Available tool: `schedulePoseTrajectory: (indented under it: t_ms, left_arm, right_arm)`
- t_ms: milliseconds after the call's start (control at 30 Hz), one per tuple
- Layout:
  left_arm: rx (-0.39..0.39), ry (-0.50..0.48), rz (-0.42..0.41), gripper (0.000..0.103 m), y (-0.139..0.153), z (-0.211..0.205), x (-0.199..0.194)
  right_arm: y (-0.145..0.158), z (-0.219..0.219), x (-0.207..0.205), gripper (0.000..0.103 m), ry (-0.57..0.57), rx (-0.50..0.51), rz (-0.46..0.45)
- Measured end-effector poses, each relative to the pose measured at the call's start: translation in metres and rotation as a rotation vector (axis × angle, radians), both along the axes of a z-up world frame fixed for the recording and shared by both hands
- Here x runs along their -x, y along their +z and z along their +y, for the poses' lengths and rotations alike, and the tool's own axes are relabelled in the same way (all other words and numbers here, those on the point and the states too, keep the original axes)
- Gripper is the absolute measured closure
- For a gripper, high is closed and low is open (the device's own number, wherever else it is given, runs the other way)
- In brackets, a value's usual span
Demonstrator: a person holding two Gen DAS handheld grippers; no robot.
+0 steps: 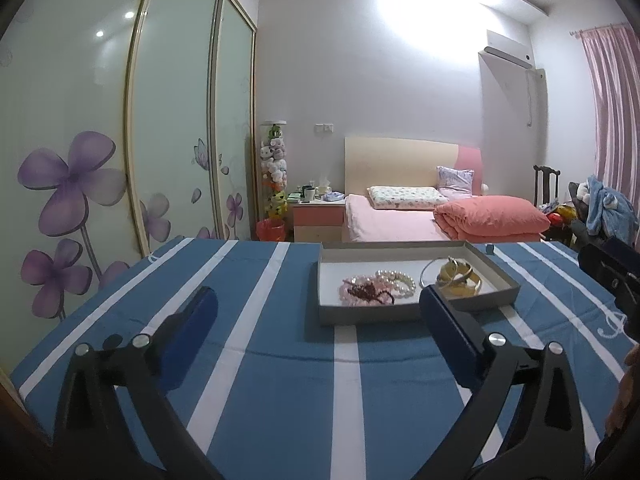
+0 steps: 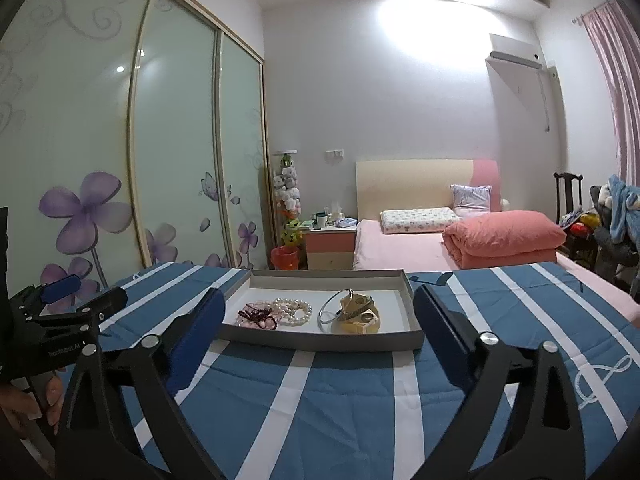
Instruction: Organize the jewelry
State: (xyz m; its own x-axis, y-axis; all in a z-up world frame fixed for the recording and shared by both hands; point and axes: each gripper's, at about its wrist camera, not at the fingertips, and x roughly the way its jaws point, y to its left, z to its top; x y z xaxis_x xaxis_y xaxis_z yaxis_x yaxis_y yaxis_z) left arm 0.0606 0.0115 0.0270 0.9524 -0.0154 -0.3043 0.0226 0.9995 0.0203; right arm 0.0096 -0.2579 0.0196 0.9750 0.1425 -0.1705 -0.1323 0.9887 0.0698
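Observation:
A shallow grey tray (image 1: 360,314) (image 2: 320,340) lies on the blue-and-white striped cloth. In it lie a white pearl bracelet (image 1: 398,282) (image 2: 294,309), pink beads with a dark red bead string (image 1: 366,293) (image 2: 258,315), a thin silver bangle (image 1: 430,274) (image 2: 332,308) and gold bangles (image 1: 460,278) (image 2: 360,312). My left gripper (image 1: 316,312) is open and empty, just short of the tray's near left side. My right gripper (image 2: 318,312) is open and empty, its fingers on either side of the tray's near edge. The left gripper also shows in the right wrist view (image 2: 68,304).
The striped cloth (image 1: 280,400) (image 2: 340,412) covers the surface all around the tray. Behind stand a pink bed (image 1: 420,220), a nightstand (image 1: 318,220), a red bin (image 1: 271,230), sliding wardrobe doors (image 1: 120,140) on the left and a cluttered chair (image 1: 592,208) on the right.

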Motion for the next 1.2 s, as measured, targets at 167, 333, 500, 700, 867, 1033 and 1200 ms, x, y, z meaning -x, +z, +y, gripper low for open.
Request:
schedulePoseTrajectory:
  t_ms: [167, 333, 500, 700, 867, 1033, 1200]
  left_arm:
    - [0.001, 0.012, 0.022, 0.005, -0.018, -0.001, 0.006]
    - [-0.01, 0.013, 0.025, 0.005, -0.03, -0.001, 0.012]
    - [-0.025, -0.008, 0.016, 0.005, -0.03, -0.006, 0.014]
    - [-0.05, -0.03, 0.021, 0.005, -0.033, -0.013, 0.015]
    - [-0.049, -0.028, 0.023, 0.005, -0.035, -0.014, 0.014]
    - [-0.044, -0.018, 0.024, 0.005, -0.034, -0.012, 0.012]
    - [-0.045, -0.018, 0.027, 0.005, -0.035, -0.012, 0.011]
  right_arm:
    - [-0.019, 0.003, 0.004, 0.002, -0.019, 0.001, 0.033]
    - [-0.032, 0.004, 0.007, 0.002, -0.02, -0.002, 0.069]
    - [-0.037, 0.003, 0.012, 0.002, -0.037, 0.0, 0.072]
    - [-0.039, 0.005, 0.013, 0.002, -0.045, 0.013, 0.069]
    - [-0.041, 0.003, 0.012, 0.002, -0.041, 0.001, 0.08]
    - [-0.039, 0.002, 0.011, 0.002, -0.044, 0.0, 0.08]
    - [-0.039, 0.002, 0.011, 0.002, -0.041, -0.002, 0.08]
